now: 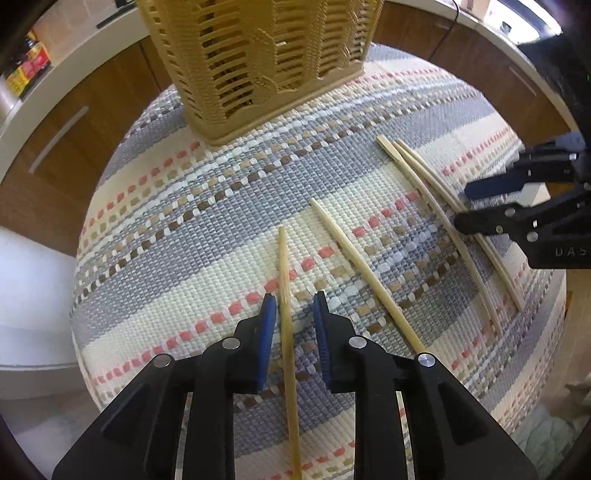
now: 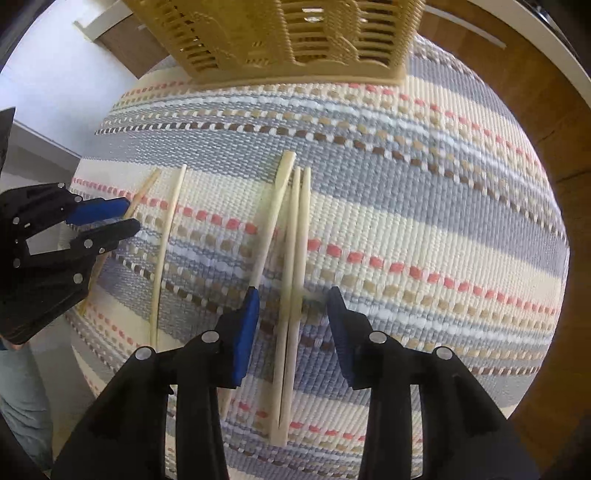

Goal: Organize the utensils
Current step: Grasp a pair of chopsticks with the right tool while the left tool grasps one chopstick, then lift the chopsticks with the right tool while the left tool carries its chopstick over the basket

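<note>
Several pale wooden chopsticks lie on a striped woven mat [image 1: 207, 236]. My left gripper [image 1: 294, 306] is open, its blue pads on either side of one chopstick [image 1: 286, 314]. A second chopstick [image 1: 365, 273] lies just to its right. My right gripper [image 2: 291, 306] is open around a pair of chopsticks [image 2: 295, 258], with a third chopstick [image 2: 271, 221] under its left finger. The right gripper also shows in the left wrist view [image 1: 476, 206], over that pair of chopsticks [image 1: 424, 181]. The left gripper shows in the right wrist view [image 2: 129, 216].
A tan woven plastic basket [image 1: 258, 55] stands at the far edge of the mat; it also shows in the right wrist view [image 2: 280, 33]. Wooden cabinets with metal handles [image 1: 59, 136] and a white counter edge surround the table. A single chopstick [image 2: 166, 251] lies between the grippers.
</note>
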The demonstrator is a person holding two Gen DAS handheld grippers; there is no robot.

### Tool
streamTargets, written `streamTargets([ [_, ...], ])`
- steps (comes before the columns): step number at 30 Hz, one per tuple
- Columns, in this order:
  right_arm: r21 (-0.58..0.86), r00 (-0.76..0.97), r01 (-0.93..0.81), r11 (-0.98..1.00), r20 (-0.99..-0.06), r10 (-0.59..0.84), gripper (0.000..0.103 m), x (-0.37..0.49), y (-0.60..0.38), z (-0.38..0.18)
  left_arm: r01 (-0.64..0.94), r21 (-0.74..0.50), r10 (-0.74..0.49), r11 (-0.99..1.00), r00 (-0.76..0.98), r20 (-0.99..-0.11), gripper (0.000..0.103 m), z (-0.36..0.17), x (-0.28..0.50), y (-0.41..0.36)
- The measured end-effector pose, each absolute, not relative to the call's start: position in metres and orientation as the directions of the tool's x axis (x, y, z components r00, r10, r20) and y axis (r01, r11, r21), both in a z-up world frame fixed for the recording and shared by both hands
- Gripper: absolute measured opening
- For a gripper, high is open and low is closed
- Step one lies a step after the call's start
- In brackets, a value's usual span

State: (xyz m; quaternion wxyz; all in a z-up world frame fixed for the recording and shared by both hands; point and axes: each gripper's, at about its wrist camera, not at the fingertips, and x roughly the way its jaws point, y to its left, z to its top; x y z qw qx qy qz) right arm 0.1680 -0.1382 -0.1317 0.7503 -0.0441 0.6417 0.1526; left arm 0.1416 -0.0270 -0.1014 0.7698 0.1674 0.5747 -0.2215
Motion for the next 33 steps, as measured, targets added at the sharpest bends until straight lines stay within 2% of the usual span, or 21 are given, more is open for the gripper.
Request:
streamTargets([
  [3,0.047,0.143,-0.314,0.948,-0.985,0.096,0.014,0.171,-0.126,-0.136,0.550,0.057,-0.099,0.833,0.251,-0.963,0.018,-0.105,0.141,-0.042],
  [4,0.000,0.158,-0.333,0.943,-0.986,0.056,0.012,0.170,-0.122,-0.136,0.552,0.076,-0.084,0.831,0.259,-0.962,0.017,-0.105,0.139,-0.046],
  [5,-0.012,0.163,-0.340,0.940,-0.986,0.046,0.012,0.169,-0.121,-0.136,0.554,0.084,-0.079,0.828,0.264,-0.961,0.008,-0.105,0.138,-0.049],
  [6,-0.015,0.166,-0.339,0.941,-0.985,0.044,0.011,0.168,-0.119,-0.135,0.548,0.109,-0.061,0.830,0.282,-0.958,0.004,-0.105,0.136,-0.052],
  [8,0.015,0.167,-0.332,0.943,-0.983,0.075,0.010,0.165,-0.122,-0.133,0.531,0.108,-0.070,0.840,0.303,-0.950,0.004,-0.103,0.134,-0.054],
  [15,0.132,0.269,-0.335,0.933,-0.936,0.228,0.010,0.136,-0.164,-0.088,0.471,-0.064,-0.289,0.880,0.423,-0.859,0.004,-0.047,0.117,-0.029],
  [21,0.146,0.460,-0.401,0.905,-0.822,0.336,0.010,0.120,-0.197,-0.013,0.466,-0.140,-0.419,0.874,0.574,-0.704,0.004,0.029,0.105,-0.012],
  [25,0.168,0.577,-0.415,0.894,-0.711,0.402,0.010,0.121,-0.205,0.046,0.452,-0.135,-0.437,0.882,0.676,-0.594,0.004,0.077,0.106,-0.001],
  [33,0.167,0.761,-0.394,0.904,-0.492,0.423,0.010,0.135,-0.203,0.111,0.407,-0.151,-0.433,0.901,0.812,-0.392,0.004,0.140,0.124,0.003],
])
